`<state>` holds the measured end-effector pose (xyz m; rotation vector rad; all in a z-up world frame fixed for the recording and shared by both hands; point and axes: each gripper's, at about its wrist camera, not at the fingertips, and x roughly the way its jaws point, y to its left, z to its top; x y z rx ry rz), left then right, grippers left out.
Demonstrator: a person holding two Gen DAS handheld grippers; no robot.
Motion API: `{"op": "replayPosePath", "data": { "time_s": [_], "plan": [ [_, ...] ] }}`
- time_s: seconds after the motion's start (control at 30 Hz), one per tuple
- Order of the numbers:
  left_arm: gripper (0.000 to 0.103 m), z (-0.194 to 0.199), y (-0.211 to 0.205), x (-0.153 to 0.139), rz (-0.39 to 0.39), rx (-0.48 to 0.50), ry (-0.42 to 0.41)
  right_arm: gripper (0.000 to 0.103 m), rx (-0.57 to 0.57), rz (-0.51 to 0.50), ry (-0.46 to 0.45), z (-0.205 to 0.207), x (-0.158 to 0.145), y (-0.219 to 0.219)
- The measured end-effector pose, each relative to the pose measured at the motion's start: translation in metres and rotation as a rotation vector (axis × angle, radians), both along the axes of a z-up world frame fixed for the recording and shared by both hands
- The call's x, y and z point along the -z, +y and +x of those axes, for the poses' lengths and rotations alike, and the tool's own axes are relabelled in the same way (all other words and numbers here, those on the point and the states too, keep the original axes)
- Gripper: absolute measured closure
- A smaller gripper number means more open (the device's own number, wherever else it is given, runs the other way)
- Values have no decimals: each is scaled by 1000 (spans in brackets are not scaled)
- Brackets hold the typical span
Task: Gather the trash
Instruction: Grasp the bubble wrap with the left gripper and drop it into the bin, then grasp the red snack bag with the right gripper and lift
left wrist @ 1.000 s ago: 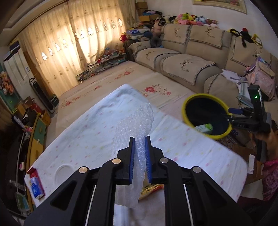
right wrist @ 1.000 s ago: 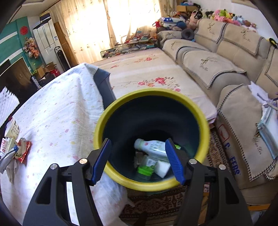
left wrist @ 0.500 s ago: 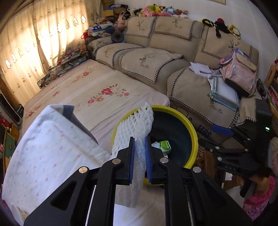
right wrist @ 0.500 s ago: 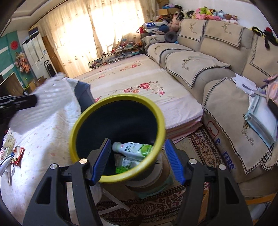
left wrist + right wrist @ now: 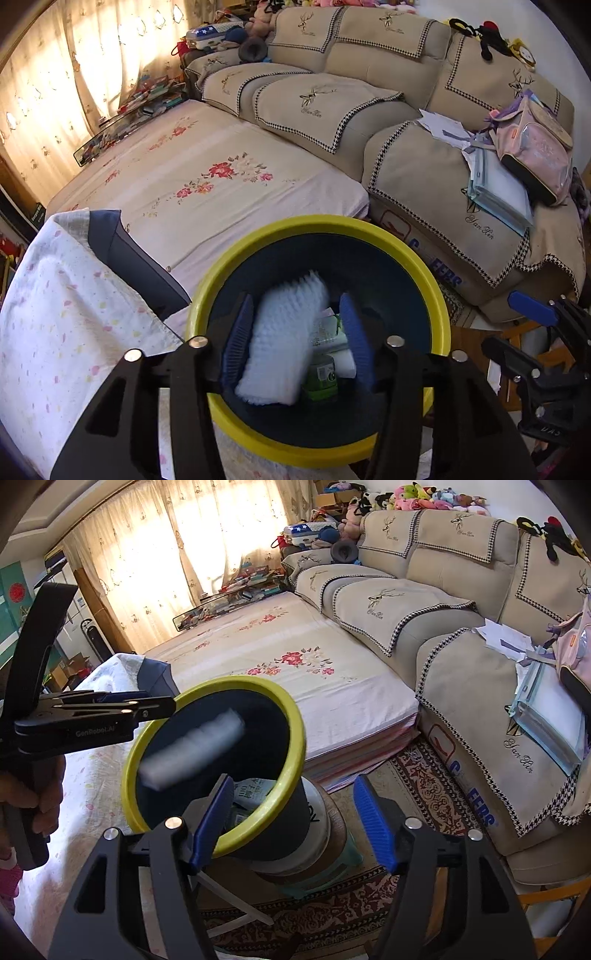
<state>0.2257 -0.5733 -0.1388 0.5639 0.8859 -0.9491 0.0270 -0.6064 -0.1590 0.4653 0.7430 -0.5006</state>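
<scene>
We are at the drop: our left gripper (image 5: 299,339) has its jaws spread, and the foam wrap (image 5: 280,343) falls blurred inside the yellow-rimmed bin (image 5: 424,266). Our right gripper (image 5: 291,823) hangs released beside it. Next we need more trash from the desk (image 5: 55,314).

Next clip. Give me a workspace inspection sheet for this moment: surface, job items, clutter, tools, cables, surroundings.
Surface: table under white speckled cloth, beside the bin.
Job's things: white foam packing sheet, motion-blurred, inside the mouth of the yellow-rimmed dark trash bin; green-labelled bottle and wrappers lie inside.
Clutter: pink backpack and papers on the sofa.
Grippers: left tool open above the bin, touching nothing; right tool open, empty, beside the bin.
Cables: nothing seen.
Surroundings: beige sofa, floral mattress, curtained window, patterned rug.
</scene>
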Motion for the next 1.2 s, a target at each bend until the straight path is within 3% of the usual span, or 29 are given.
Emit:
{"op": "replayPosePath", "data": {
  "time_s": [0.17, 0.27, 0.4, 0.6, 0.77, 0.93, 1.2],
  "plan": [
    [38, -8, 36, -31, -75, -48, -54, 39, -27, -9, 2, 5, -4, 15],
    [28, -18, 77, -55, -143, -101, -95, 38, -47, -15, 8, 9, -5, 23],
    [17, -29, 160, -83, -234, -217, -127, 37, -87, -23, 17, 17, -6, 40],
    [11, -46, 299, -110, -312, -437, -196, 37, -205, -44, 11, 38, -15, 84],
    [8, -56, 408, -116, -326, -670, -258, 37, -371, -49, 7, 67, -20, 142],
    [8, -68, 488, -106, -323, -827, -253, 37, -541, -73, 9, 95, -26, 209],
    [8, -77, 537, -88, -330, -904, -237, 37, -752, -129, 11, 129, -30, 296]
  ]
}}
